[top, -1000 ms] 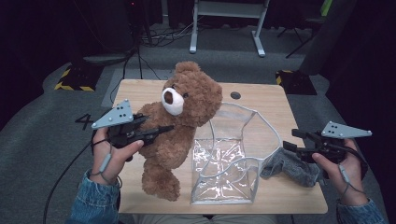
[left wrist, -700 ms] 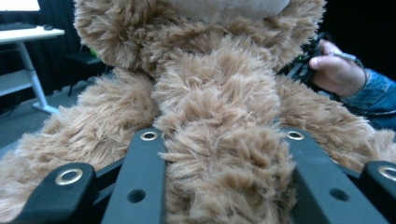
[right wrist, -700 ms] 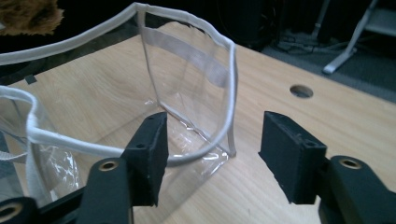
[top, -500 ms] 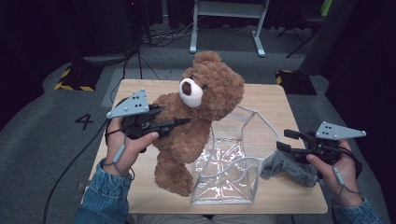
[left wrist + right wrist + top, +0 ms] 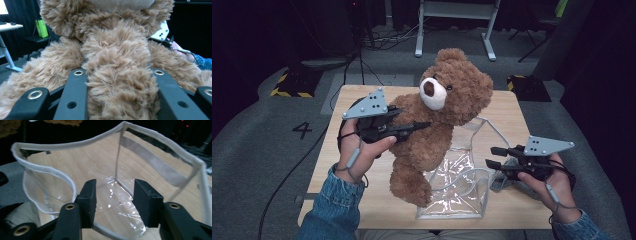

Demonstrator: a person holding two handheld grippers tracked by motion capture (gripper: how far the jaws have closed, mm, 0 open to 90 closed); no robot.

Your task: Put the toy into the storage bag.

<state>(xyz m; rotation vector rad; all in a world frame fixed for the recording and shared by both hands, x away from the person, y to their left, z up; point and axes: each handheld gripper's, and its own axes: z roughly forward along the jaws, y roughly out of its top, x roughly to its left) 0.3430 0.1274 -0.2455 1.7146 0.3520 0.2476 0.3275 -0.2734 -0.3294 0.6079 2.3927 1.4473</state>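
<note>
Wooden table [image 5: 362, 170] bears a clear plastic bag [image 5: 462, 187]

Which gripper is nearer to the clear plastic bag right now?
Right. The right gripper sits at the clear plastic bag's near rim, its jaws just closing. The left gripper is up beside it, clamped on the teddy bear.

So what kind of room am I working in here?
Probably a lab or recording studio rather than a home: a small wooden table stands on grey carpet with a number 4 marked on the floor, yellow-black hazard tape nearby, loose cables and black drapes behind.
</note>
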